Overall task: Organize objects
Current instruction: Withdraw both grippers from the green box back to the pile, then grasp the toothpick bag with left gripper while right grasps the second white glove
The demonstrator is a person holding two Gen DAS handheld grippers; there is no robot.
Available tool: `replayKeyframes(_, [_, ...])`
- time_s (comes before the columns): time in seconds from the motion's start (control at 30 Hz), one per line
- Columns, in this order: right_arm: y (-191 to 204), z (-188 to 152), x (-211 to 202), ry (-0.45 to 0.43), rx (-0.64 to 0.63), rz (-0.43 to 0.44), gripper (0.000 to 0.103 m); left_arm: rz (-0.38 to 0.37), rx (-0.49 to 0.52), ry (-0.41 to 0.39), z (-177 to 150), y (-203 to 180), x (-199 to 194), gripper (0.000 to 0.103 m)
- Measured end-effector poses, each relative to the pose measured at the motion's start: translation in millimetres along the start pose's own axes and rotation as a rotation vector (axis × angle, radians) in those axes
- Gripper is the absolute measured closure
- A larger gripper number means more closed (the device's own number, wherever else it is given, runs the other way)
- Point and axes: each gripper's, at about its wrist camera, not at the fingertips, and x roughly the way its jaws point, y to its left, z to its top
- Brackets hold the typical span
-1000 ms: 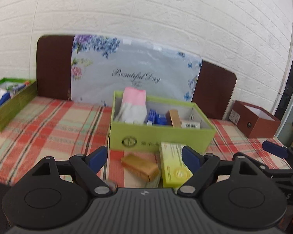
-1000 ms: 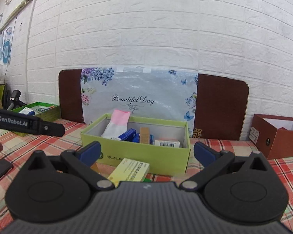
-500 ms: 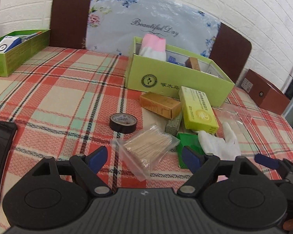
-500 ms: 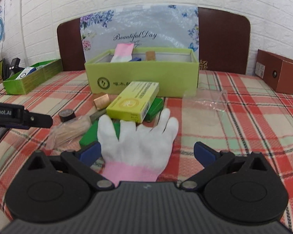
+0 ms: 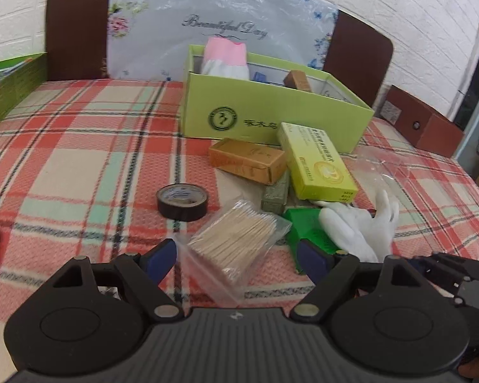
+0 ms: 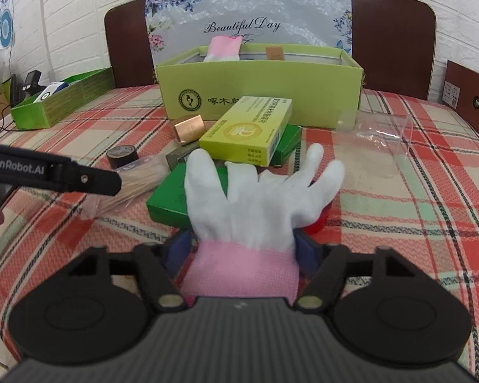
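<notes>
One plaid table point(image 5: 79, 146). One open green box point(image 5: 271, 118) at centre, a second point(image 6: 60, 102) far left. Loose before it: one yellow carton point(image 5: 316, 162), one white glove point(image 6: 258, 198), one toothpick bag point(image 5: 236, 239), one tape roll point(image 5: 182, 198). Right gripper point(image 6: 239, 252) is closing, glove cuff between the jaws (contact unclear). Left gripper point(image 5: 239, 255) stands released over the bag.

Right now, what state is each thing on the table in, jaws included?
Left gripper: jaws open, bag of toothpicks between them, ungripped.
Right gripper: jaws closing around the pink cuff of the white glove.
Green box: open-topped, another glove and small boxes inside.
Yellow carton: closed, propped on other boxes.
Tape roll: lying flat.
Clear empty bag: flat on the cloth.
</notes>
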Motion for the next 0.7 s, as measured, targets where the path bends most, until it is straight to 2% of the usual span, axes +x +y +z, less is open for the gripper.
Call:
replayKeyframes(0.07, [4, 0, -2, 0.003, -0.035, -0.01, 0.078, -0.018, 0.018, 0.022, 4, -3, 7, 0.017])
replayKeyframes(0.1, [4, 0, -4, 0.003, -0.043, -0.014, 0.082, -0.022, 0.034, 0.027, 5, -5, 11, 0.017])
replayKeyframes(0.17, [1, 0, -9, 0.007, -0.039, -0.001, 0.086, -0.009, 0.072, 0.03, 7, -8, 18, 0.017])
replayKeyframes(0.33, [-9, -2, -27, -0.003, -0.02, 0.001, 0.086, 0.036, 0.127, 0.031, 10, -8, 33, 0.017])
replayKeyframes(0.4, [-13, -3, -33, -0.005, -0.016, -0.007, 0.086, 0.028, 0.127, 0.044, 8, -7, 34, 0.032])
replayKeyframes(0.43, [-15, -3, -35, -0.002, -0.013, -0.013, 0.086, 0.028, 0.137, 0.055, 6, -8, 33, 0.05])
replayKeyframes(0.47, [-17, -4, -36, 0.001, -0.009, -0.018, 0.086, 0.039, 0.153, 0.053, 3, -10, 31, 0.059])
replayKeyframes(0.57, [-23, -9, -36, 0.021, 0.011, -0.034, 0.086, 0.04, 0.149, 0.069, -4, -20, 17, 0.066])
replayKeyframes(0.7, [-28, -13, -32, 0.036, 0.025, -0.043, 0.083, 0.021, 0.157, 0.076, -15, -33, 3, 0.067])
